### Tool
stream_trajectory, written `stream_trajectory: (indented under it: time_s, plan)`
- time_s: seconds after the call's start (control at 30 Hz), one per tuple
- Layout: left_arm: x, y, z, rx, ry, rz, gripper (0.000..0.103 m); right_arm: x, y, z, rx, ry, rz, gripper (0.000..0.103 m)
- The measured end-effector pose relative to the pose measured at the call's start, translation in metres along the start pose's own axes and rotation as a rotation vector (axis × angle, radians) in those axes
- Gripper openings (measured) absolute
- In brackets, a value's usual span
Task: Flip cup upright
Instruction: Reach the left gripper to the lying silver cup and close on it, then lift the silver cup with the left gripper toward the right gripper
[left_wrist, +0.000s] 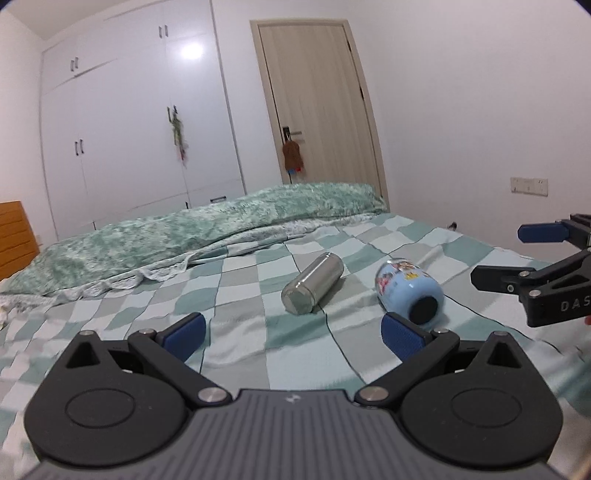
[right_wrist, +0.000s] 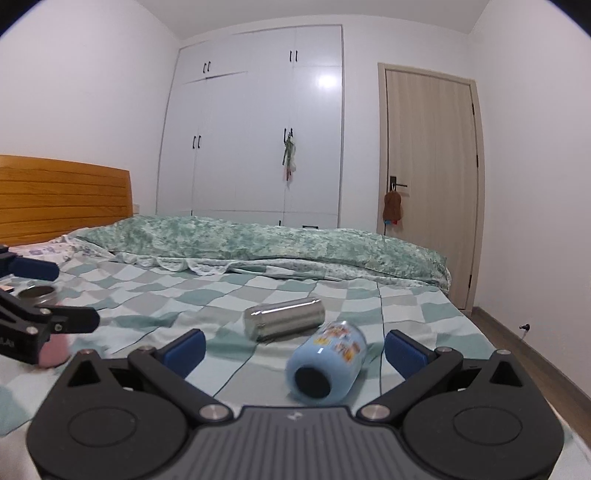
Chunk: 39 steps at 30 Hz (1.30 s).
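A light blue cup with cartoon stickers (left_wrist: 408, 291) lies on its side on the checked bedsheet (left_wrist: 251, 354), its dark round end facing me. It also shows in the right wrist view (right_wrist: 327, 360), between my right fingers. A steel cup (left_wrist: 312, 283) lies on its side beside it, also in the right wrist view (right_wrist: 284, 323). My left gripper (left_wrist: 293, 334) is open and empty, a little short of both cups. My right gripper (right_wrist: 295, 350) is open, its jaws either side of the blue cup without touching. It shows at the right edge of the left wrist view (left_wrist: 496, 254).
A folded green quilt (right_wrist: 258, 242) lies across the far side of the bed. A wooden headboard (right_wrist: 62, 199) is at left. A small steel lid or tin (right_wrist: 35, 293) and a pink object (right_wrist: 55, 352) lie near my left gripper (right_wrist: 77, 295). White wardrobe and door stand behind.
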<state>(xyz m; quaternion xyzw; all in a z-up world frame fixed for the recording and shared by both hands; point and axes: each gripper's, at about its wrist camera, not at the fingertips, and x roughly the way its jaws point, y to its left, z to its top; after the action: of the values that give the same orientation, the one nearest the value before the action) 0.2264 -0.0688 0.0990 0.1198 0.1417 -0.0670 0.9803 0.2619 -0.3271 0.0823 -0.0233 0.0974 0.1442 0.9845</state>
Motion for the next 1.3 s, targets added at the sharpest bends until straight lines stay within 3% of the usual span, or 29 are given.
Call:
stream_trajectory:
  time_s: [0.13, 0.4, 0.63, 0.9, 1.0, 1.03, 1.3]
  plan:
    - [0.067, -0.005, 0.027, 0.051, 0.066, -0.004, 0.103, 0.056, -0.023, 0.019, 0.024, 0.045, 0.018, 0.103]
    - [0.19, -0.017, 0.05, 0.127, 0.18, -0.017, 0.103, 0.171, -0.081, 0.038, 0.159, 0.153, 0.054, 0.103]
    - [0.293, -0.026, 0.046, 0.172, 0.322, -0.039, 0.103, 0.266, -0.121, 0.034, 0.203, 0.299, 0.107, 0.103]
    - [0.389, -0.03, 0.031, 0.174, 0.452, -0.063, 0.103, 0.333, -0.146, 0.019, 0.217, 0.426, 0.177, 0.103]
    - [0.411, -0.03, 0.023, 0.159, 0.507, -0.101, 0.072, 0.347, -0.149, 0.009, 0.235, 0.455, 0.204, 0.103]
    - [0.412, -0.028, 0.024, 0.137, 0.496, -0.101, 0.068, 0.35, -0.149, 0.007, 0.239, 0.462, 0.21, 0.103]
    - [0.384, -0.033, 0.032, 0.159, 0.488, -0.101, 0.065, 0.335, -0.14, 0.016, 0.219, 0.466, 0.214, 0.103]
